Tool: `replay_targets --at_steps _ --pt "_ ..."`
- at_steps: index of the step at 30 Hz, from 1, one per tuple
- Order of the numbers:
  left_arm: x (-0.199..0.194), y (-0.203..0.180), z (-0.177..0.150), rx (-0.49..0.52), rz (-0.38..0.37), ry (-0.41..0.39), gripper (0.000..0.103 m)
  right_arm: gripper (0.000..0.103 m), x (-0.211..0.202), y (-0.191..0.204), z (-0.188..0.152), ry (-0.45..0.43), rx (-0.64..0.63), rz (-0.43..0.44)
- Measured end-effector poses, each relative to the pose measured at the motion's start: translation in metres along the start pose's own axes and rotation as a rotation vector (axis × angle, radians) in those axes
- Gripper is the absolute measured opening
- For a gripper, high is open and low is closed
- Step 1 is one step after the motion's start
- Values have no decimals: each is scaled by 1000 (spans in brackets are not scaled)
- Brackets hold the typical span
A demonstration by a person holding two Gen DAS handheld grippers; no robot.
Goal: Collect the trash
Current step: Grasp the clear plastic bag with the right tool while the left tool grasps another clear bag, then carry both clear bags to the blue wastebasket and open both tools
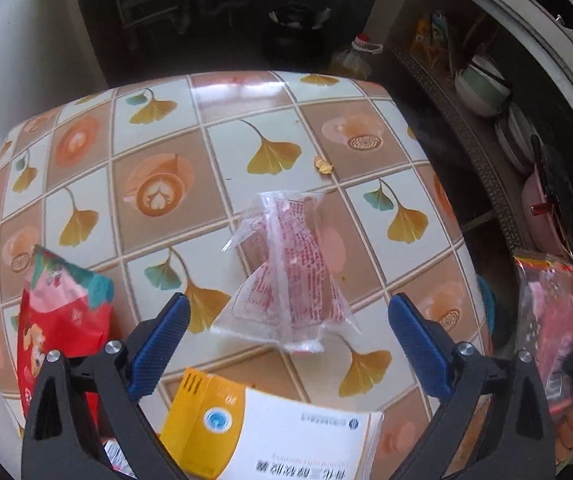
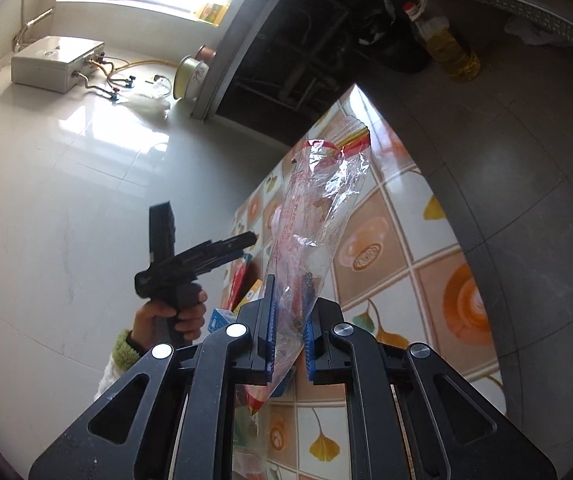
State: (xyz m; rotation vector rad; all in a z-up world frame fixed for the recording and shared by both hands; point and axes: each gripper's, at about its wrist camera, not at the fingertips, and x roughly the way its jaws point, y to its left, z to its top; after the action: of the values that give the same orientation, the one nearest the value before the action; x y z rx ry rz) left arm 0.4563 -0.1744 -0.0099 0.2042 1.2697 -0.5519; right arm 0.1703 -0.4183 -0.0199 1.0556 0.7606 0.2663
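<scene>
While the left gripper (image 1: 288, 332) tilts steeply down over the table (image 1: 222, 92), jaws wide apart, the right gripper (image 2: 288, 320) is clamped on a clear bag (image 2: 318, 208).
A clear wrapper (image 1: 286, 264) lies on the table just ahead of the open jaws; a hand (image 2: 170, 318) grips the left handle.

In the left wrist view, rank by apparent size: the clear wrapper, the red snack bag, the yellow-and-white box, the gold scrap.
1. Yellow-and-white box, nearest the camera, so unsure.
2. Clear wrapper and red snack bag: look alike.
3. Gold scrap.
</scene>
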Motion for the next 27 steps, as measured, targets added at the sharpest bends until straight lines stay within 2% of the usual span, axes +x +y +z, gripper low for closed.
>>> replay_targets --at_steps 4,7,9,12,16,21,27 --pt "26 -10 13 15 34 40 94 10 -12 -12 3 -11 13 1" --pt "40 -13 14 28 97 72 85 10 -18 -16 5 -15 21 4" --pt "47 -13 14 28 129 86 74 10 -19 -18 5 -15 31 9" --pt "53 -10 13 12 152 97 63 10 -22 -24 4 -16 48 21" --pt "51 -9 13 14 180 77 54 10 -30 -31 0 -23 58 32" --pt "45 -6 11 18 195 52 35 10 -40 -38 -5 -39 90 31" --pt "33 -4 7 17 224 24 27 10 -51 -42 -11 -58 120 41"
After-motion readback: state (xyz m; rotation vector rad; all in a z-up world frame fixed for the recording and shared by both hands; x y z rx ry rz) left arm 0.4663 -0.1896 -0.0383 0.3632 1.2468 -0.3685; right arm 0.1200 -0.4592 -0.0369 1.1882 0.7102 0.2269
